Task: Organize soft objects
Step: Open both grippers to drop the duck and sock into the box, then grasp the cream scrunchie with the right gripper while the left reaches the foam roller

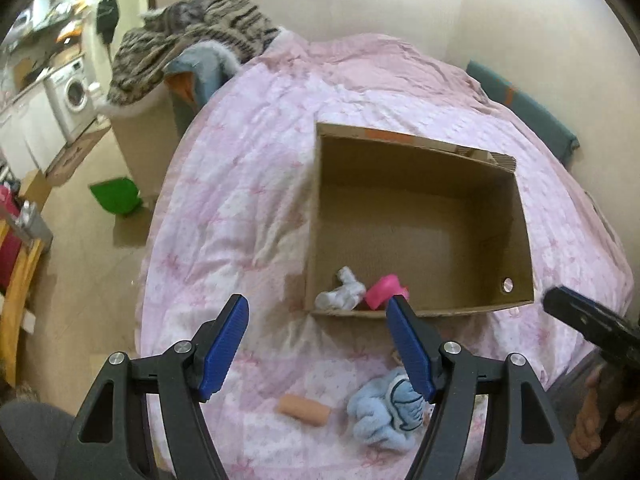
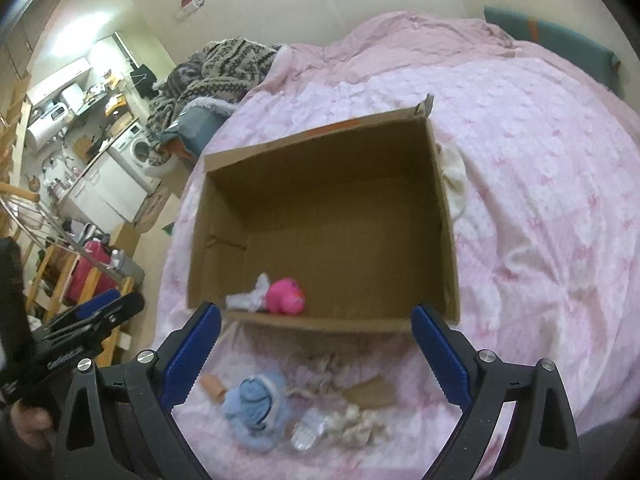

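Note:
An open cardboard box [image 1: 516, 208] [image 2: 444, 216] lies on a pink quilt. Inside, at its near wall, lie a white soft toy [image 1: 342, 292] [image 2: 250, 298] and a pink soft toy [image 1: 384, 290] [image 2: 286, 296]. On the quilt in front of the box lie a light blue plush [image 1: 386, 412] [image 2: 258, 408], a peach roll [image 1: 304, 410] [image 2: 214, 386], a beige fluffy toy [image 2: 360, 424] and a brown piece [image 2: 372, 394]. My left gripper [image 1: 318, 344] is open and empty above the quilt. My right gripper [image 2: 316, 354] is open and empty just before the box.
The bed [image 1: 240, 184] fills most of both views. A striped knit blanket [image 1: 188, 44] lies on a chair at the bed's far left. A green bin [image 1: 116, 196], a washing machine [image 1: 74, 94] and a pink suitcase [image 2: 90, 274] stand on the floor to the left.

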`<state>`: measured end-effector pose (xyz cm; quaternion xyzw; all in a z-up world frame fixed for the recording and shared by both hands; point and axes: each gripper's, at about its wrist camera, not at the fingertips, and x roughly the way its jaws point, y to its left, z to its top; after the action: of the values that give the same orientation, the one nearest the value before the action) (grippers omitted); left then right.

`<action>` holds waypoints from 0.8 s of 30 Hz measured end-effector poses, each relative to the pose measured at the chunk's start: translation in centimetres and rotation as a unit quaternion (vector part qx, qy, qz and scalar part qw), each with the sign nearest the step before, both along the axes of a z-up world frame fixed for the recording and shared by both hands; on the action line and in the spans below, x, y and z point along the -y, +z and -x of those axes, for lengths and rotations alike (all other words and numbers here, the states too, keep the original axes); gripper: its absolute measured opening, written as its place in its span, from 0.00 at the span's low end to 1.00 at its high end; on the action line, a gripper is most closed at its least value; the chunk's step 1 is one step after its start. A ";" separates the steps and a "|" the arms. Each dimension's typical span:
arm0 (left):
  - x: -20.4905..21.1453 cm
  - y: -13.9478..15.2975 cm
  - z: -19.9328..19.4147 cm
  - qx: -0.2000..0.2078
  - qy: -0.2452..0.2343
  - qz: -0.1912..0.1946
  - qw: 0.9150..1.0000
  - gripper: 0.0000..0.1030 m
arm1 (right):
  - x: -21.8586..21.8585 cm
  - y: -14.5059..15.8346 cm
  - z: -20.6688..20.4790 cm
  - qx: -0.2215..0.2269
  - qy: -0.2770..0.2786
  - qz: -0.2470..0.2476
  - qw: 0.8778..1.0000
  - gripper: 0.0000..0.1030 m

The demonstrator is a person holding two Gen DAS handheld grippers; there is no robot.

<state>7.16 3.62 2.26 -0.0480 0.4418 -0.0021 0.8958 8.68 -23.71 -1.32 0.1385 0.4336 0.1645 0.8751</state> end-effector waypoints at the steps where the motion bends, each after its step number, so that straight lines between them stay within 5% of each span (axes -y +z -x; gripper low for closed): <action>1: -0.3 -0.2 0.2 -0.001 0.005 -0.006 1.000 0.67 | 0.0 0.1 0.4 0.000 0.004 -0.004 1.000 0.99; 14: -1.9 -3.7 1.2 -0.055 0.027 0.016 0.998 0.67 | -0.5 -2.9 1.8 -0.089 0.015 -0.010 0.996 0.99; 19: -2.3 -5.6 0.3 -0.083 0.054 0.039 0.994 0.67 | -0.4 -6.9 0.8 -0.176 -0.003 0.017 0.984 0.99; 22: -2.5 -6.2 -0.3 -0.094 0.069 0.057 0.992 0.67 | 0.2 -9.2 0.4 -0.225 -0.005 0.007 0.974 0.81; 24: -2.3 -6.4 -0.3 -0.096 0.073 0.048 0.992 0.67 | 0.6 -10.6 0.3 -0.251 -0.015 0.008 0.968 0.78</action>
<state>7.50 5.92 -4.12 -0.1231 0.5204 0.0466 0.8437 8.33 -24.30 -11.87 0.1752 0.6382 0.1078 0.7419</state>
